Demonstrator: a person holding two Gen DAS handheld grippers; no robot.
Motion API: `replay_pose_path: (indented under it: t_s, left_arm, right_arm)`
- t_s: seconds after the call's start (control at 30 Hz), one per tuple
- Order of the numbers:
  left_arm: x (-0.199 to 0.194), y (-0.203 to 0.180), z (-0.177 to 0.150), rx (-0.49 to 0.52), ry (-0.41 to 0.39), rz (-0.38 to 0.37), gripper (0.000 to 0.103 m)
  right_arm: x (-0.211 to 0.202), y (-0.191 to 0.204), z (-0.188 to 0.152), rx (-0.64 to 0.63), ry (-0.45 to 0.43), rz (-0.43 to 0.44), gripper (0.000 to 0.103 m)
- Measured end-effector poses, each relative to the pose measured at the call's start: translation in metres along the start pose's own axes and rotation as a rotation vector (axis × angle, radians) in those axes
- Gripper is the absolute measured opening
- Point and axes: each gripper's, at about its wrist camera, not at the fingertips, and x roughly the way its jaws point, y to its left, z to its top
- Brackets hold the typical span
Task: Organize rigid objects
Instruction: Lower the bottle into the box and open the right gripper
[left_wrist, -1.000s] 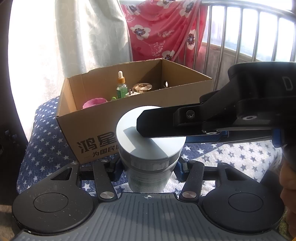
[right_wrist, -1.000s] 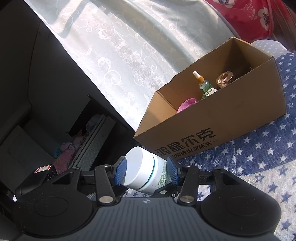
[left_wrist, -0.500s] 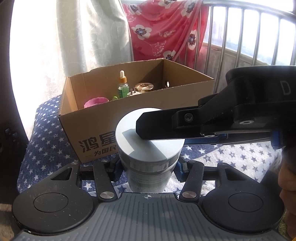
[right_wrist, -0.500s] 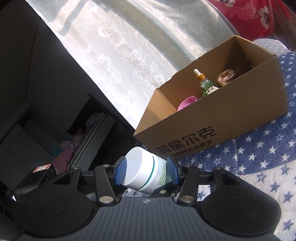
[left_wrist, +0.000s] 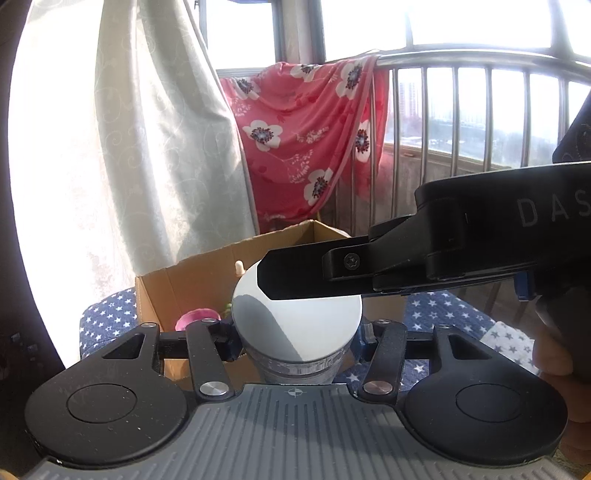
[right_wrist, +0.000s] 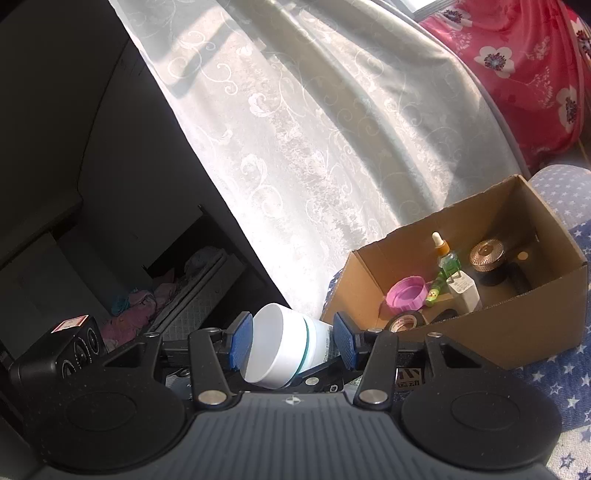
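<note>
A white jar with a green band (left_wrist: 299, 325) is held between the pads of both grippers. My left gripper (left_wrist: 295, 334) is shut on its body. My right gripper (right_wrist: 291, 339) is shut on the same jar (right_wrist: 284, 347) from the side, and its black finger (left_wrist: 332, 273) crosses over the lid in the left wrist view. The jar is raised in front of an open cardboard box (right_wrist: 517, 325) on a star-patterned cloth. The box holds a dropper bottle (right_wrist: 445, 254), a pink lid (right_wrist: 406, 293), a bronze lid (right_wrist: 487, 254), a white charger (right_wrist: 463, 290) and a tape roll (right_wrist: 406, 321).
A white curtain (left_wrist: 147, 147) hangs behind the box on the left. A red floral cloth (left_wrist: 303, 140) hangs over a metal railing (left_wrist: 480, 110). Dark furniture with an open shelf (right_wrist: 166, 280) stands left of the box. Blue star cloth (right_wrist: 554, 373) covers the surface.
Both grippers have lifted the jar higher and closer to the box; the left view now looks up at the railing, and the right view sees down into the box.
</note>
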Motion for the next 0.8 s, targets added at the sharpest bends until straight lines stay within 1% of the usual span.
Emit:
replay_pose_path:
  t_s: [0.17,0.27,0.37,0.43,0.5,0.57,0.73,0.8]
  left_arm:
    - [0.034,0.002,0.027,0.010,0.026,-0.049,0.053]
    - [0.064,0.009,0.040,-0.013,0.070,-0.101,0.053]
    - [0.094,0.012,0.047,-0.034,0.121,-0.134,0.053]
    - [0.112,0.012,0.049,-0.045,0.143,-0.141,0.053]
    - [0.124,0.012,0.051,-0.049,0.149,-0.132,0.054]
    - [0.134,0.012,0.055,-0.054,0.157,-0.142,0.054]
    - [0.153,0.004,0.058,-0.026,0.168,-0.118,0.053]
    - [0.163,0.003,0.056,-0.039,0.192,-0.126,0.053]
  right_arm:
    - [0.011,-0.015,0.029,-0.022,-0.011,-0.039,0.052]
    - [0.020,-0.033,0.045,-0.016,-0.005,-0.069,0.052]
    - [0.030,-0.054,0.058,0.001,0.008,-0.094,0.052]
    - [0.039,-0.072,0.064,0.027,0.021,-0.103,0.052]
    - [0.043,-0.091,0.070,0.069,0.021,-0.080,0.052]
    - [0.046,-0.102,0.075,0.089,0.018,-0.076,0.052]
    - [0.058,-0.116,0.083,0.055,0.018,-0.107,0.052]
    - [0.064,-0.121,0.084,0.045,0.027,-0.125,0.052]
